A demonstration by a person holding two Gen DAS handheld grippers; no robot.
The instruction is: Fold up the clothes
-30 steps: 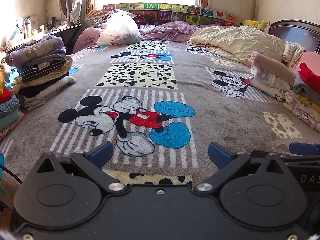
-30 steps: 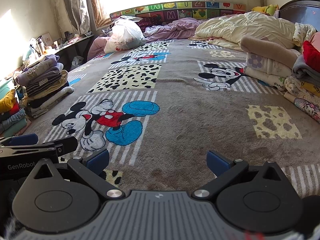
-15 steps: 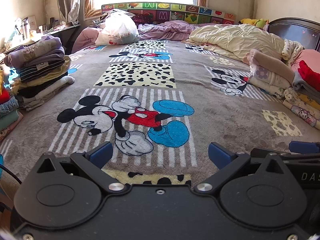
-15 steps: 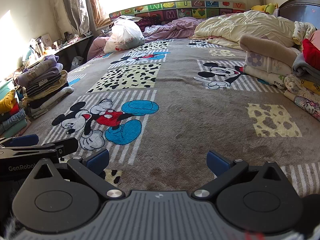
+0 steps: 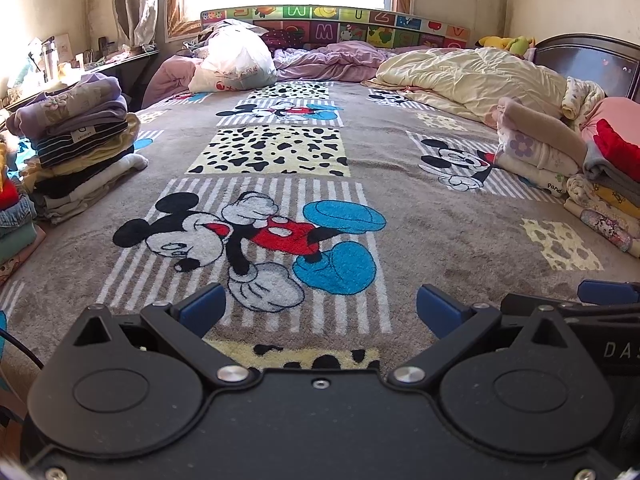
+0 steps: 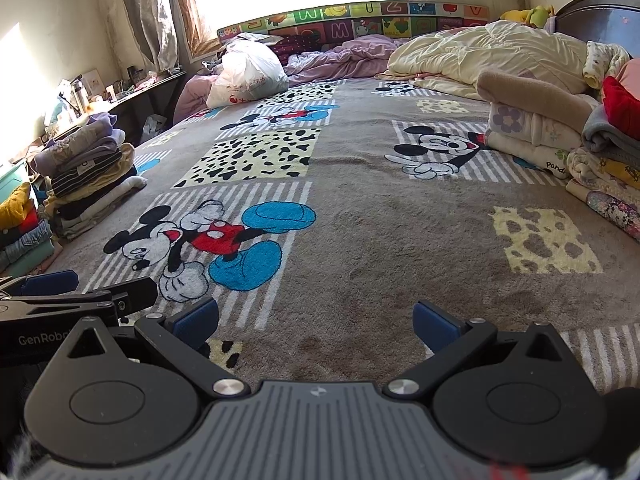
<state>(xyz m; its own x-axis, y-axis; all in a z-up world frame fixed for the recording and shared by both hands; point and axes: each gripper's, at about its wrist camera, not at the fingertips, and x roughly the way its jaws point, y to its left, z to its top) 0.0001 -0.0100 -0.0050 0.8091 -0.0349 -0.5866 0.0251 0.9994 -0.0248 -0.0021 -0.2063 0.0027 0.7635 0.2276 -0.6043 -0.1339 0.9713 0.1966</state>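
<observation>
Between both pairs of spread, empty jaws lies only bare blanket (image 5: pixel 420 216). Clothes sit well apart: a folded stack (image 5: pixel 76 148) far left of the left gripper (image 5: pixel 318 308), a looser pile (image 6: pixel 560 136) right of the right gripper (image 6: pixel 316 322). Judging so, reach right, pinch one top garment only.

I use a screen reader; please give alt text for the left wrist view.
The open, empty left tongs hover over a grey Mickey Mouse blanket on a bed. Folded clothes are stacked at its left edge, more clothes at the right.
</observation>
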